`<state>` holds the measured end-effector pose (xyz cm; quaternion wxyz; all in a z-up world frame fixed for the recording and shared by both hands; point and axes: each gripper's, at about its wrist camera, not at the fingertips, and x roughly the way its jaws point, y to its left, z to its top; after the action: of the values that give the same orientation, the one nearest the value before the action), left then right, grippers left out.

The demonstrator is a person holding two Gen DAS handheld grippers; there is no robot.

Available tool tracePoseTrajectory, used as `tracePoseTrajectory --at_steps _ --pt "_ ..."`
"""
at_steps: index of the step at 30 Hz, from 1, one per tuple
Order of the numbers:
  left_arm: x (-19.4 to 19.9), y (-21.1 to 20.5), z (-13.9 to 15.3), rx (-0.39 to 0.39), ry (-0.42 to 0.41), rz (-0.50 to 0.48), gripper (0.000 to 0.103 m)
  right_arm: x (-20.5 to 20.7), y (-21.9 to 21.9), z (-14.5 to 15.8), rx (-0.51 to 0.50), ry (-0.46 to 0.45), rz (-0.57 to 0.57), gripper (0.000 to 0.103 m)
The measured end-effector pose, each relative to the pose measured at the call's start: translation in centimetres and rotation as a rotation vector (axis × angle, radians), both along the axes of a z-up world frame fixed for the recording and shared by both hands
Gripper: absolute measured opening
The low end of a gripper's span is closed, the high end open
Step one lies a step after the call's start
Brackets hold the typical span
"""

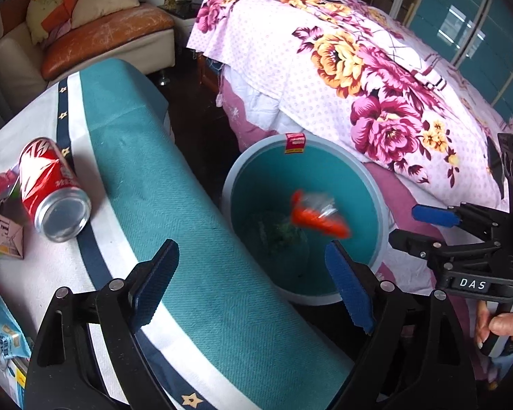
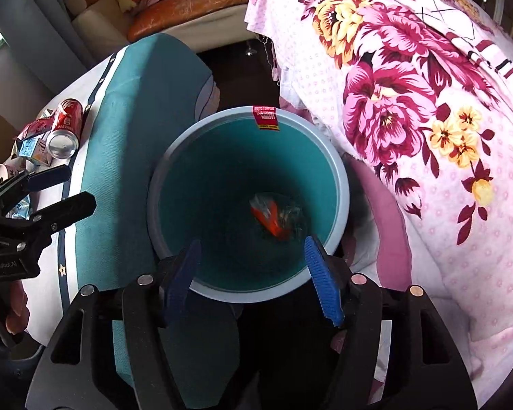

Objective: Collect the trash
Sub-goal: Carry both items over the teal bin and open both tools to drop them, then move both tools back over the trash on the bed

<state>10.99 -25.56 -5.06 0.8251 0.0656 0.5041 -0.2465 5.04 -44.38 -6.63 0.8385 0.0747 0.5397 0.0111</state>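
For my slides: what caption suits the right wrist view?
Open right claw above teal bin, orange wrapper inside.

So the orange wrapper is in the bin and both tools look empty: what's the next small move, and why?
Probably swing the left tool back over the table toward the red can. Its jaws are open and hold nothing, the wrapper lies inside the bin, and the can is the nearest trash still out.
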Motion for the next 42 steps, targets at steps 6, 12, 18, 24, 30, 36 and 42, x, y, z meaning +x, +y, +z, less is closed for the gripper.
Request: tracePoseTrajectory --at_steps 6,12,18,24,30,36,42 --pt "-0.7 2.2 0.6 -0.017 -0.008 0.026 0.093 -0.3 1.1 1.1 -0.013 -0.011 -0.002 0.078" --pt "-1.5 5.3 1.0 -0.033 -0.011 0.073 0.094 -0.8 3.5 2.5 -0.034 -0.018 0.03 0.078" --pt "-2.7 10.0 1.8 -0.047 -0.027 0.14 0.094 -0.7 7.0 3.3 -0.044 -0.017 0.081 0.078" --pt "-4.3 15.6 2.2 -0.033 -0.043 0.191 0.094 -0.6 11.9 3.7 -0.062 -0.012 0.158 0.078" --pt "-6.1 22.5 1.8 -0.007 -0.041 0.238 0.094 -0.5 17.4 3.6 -0.08 0.009 0.236 0.079" --pt "-7.7 28.9 0.3 0.035 -0.02 0.281 0.094 -0.7 22.8 2.7 -0.098 0.035 0.32 0.083" --pt "-8.4 32.1 -1.7 0.067 0.019 0.243 0.094 -0.6 27.1 2.0 -0.118 0.064 0.382 0.083"
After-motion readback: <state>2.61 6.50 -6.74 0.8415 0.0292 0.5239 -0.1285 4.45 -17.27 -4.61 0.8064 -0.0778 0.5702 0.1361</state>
